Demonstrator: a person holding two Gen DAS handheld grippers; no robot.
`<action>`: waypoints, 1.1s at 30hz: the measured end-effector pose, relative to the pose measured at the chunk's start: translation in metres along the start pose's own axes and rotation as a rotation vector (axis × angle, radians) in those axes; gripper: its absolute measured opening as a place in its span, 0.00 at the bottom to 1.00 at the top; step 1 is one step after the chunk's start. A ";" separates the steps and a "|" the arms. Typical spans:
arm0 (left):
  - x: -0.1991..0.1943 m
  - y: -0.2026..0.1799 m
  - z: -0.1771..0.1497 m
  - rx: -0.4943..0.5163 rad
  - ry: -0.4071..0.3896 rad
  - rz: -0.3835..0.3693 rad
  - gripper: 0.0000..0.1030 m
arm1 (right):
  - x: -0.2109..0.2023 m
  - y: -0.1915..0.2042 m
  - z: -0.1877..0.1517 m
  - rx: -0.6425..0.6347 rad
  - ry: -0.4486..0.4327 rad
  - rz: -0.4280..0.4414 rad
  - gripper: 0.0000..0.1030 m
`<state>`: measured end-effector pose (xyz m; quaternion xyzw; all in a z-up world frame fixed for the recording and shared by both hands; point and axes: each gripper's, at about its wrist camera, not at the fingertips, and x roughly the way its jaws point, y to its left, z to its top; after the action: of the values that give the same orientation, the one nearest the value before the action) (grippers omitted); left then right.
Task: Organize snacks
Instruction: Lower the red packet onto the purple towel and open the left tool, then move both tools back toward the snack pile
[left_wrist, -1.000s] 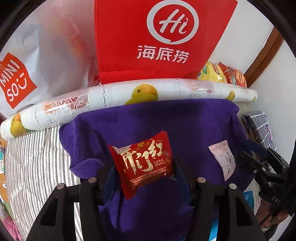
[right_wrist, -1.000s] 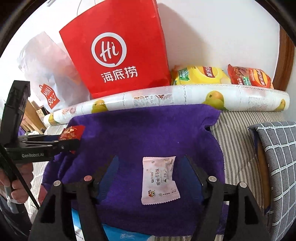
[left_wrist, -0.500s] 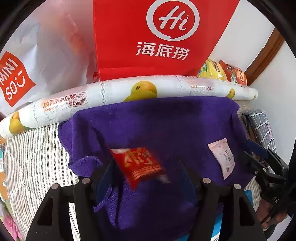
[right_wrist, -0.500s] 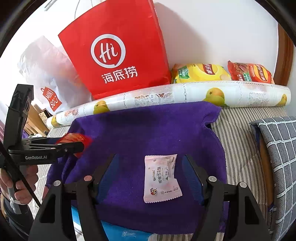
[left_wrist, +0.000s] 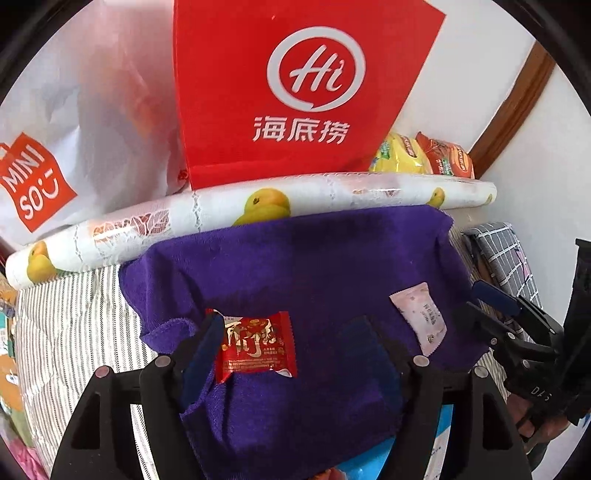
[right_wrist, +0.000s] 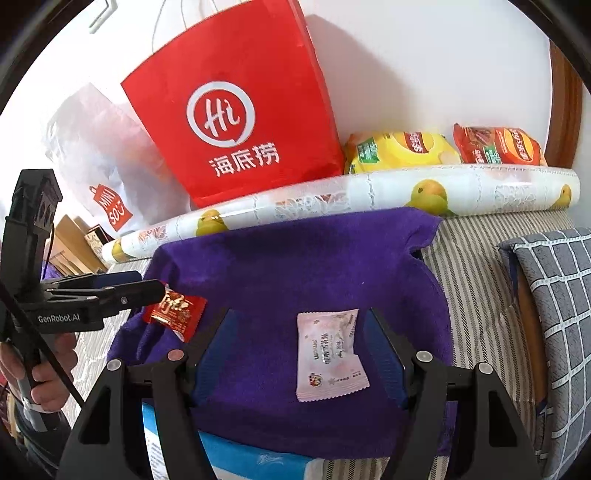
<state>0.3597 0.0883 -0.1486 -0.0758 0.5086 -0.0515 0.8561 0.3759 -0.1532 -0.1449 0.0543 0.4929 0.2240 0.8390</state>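
A red snack packet (left_wrist: 255, 345) lies on the purple towel (left_wrist: 314, 258), right beside the left finger's blue pad. My left gripper (left_wrist: 288, 350) is opening, and its right pad stands clear of the packet. From the right wrist view, the left gripper (right_wrist: 157, 290) hovers just over the red packet (right_wrist: 177, 314). A pink snack packet (right_wrist: 328, 354) lies flat on the towel (right_wrist: 277, 266) between the fingers of my right gripper (right_wrist: 299, 350), which is open with gaps on both sides. In the left wrist view the pink packet (left_wrist: 419, 317) lies next to the right gripper (left_wrist: 491, 306).
Behind the towel lies a fruit-print roll (right_wrist: 369, 195). A red paper bag (right_wrist: 236, 110), a white plastic bag (right_wrist: 96, 166) and yellow (right_wrist: 399, 147) and orange (right_wrist: 498, 144) chip bags stand against the wall. A checked cushion (right_wrist: 554, 295) lies on the right, with striped cloth (left_wrist: 74, 325) underneath.
The left jaws have widened and the red packet has dropped from between them onto the towel, now lying flat by the left finger. The right gripper and pink packet stayed put.
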 end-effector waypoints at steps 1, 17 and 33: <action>-0.003 -0.001 0.000 0.004 -0.004 -0.001 0.71 | -0.002 0.003 0.001 -0.009 -0.009 -0.005 0.69; -0.051 -0.014 -0.002 0.006 -0.072 -0.052 0.71 | -0.068 0.044 -0.020 0.006 -0.046 -0.149 0.81; -0.087 -0.046 -0.012 0.058 -0.112 -0.100 0.71 | -0.104 0.012 -0.091 0.159 -0.028 -0.212 0.82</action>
<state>0.3068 0.0567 -0.0705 -0.0790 0.4540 -0.1047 0.8813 0.2518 -0.1993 -0.1034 0.0713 0.5002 0.0937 0.8579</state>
